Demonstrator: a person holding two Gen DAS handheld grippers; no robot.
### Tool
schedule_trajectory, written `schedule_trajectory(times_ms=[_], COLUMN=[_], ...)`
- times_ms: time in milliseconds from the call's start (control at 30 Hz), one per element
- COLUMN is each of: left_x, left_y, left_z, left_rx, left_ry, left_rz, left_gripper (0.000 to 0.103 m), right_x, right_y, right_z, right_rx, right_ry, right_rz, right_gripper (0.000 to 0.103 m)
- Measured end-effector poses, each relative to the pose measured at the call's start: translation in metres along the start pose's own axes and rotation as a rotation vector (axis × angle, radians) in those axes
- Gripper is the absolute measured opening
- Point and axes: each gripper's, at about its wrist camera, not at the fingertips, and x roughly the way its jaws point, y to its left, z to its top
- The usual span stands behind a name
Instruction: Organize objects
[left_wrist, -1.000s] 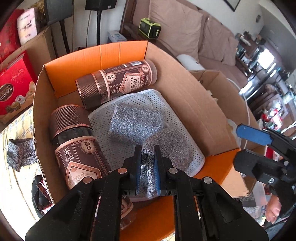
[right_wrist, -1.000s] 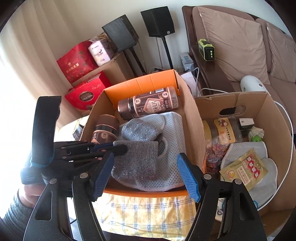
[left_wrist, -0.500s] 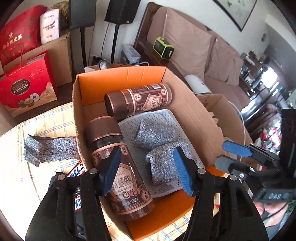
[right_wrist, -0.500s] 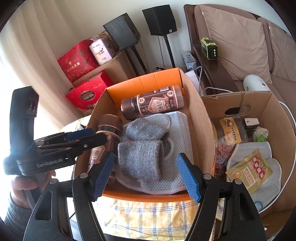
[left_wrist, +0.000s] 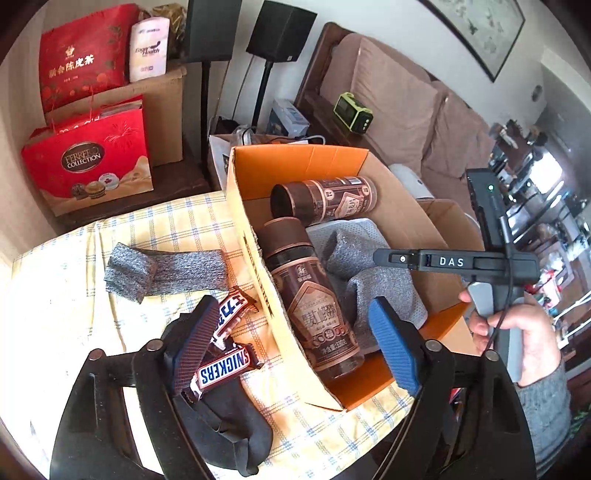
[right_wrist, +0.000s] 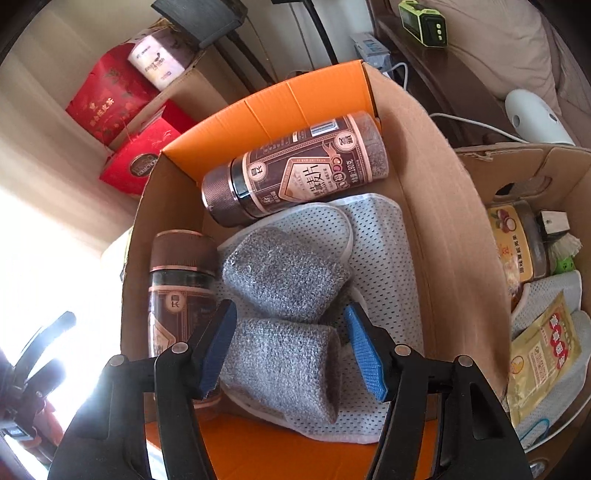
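An orange-lined cardboard box (left_wrist: 240, 206) holds two brown jars (left_wrist: 317, 317), a white mesh slipper (right_wrist: 380, 236) and two grey sock rolls (right_wrist: 284, 273). My left gripper (left_wrist: 291, 343) is open and empty, above the box's near left wall. On the cloth to its left lie a grey sock (left_wrist: 166, 271), two Snickers bars (left_wrist: 225, 365) and a black sock (left_wrist: 236, 424). My right gripper (right_wrist: 291, 350) is open, its fingers either side of the nearer grey sock roll (right_wrist: 284, 365) in the box. It also shows in the left wrist view (left_wrist: 384, 254).
A second cardboard box (right_wrist: 535, 177) at the right holds a jar, a yellow packet and a slipper. Red gift boxes (left_wrist: 88, 155), speaker stands and a brown sofa (left_wrist: 399, 99) stand behind. The yellow checked cloth (left_wrist: 155, 229) covers the table.
My left gripper let go of the grey sock roll in the box, opened and drew back to the left. My right gripper moved down into the box around that roll.
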Motion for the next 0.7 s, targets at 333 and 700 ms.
schedule_trajectory(times_ms=[333, 700], left_x=[-0.01, -0.013], left_y=[0.045, 0.082], left_z=[-0.023, -0.042], left_rx=[-0.085, -0.139], left_ry=[-0.008, -0.007], left_rz=[-0.012, 0.045], left_gripper=[0.089, 0.1], right_x=[0.008, -0.012], right_y=[-0.001, 0.021], right_z=[0.039, 0.034], right_rx=[0.047, -0.102], right_ry=[-0.036, -0.11], right_rz=[0.055, -0.197], right_gripper=[0.063, 0.065])
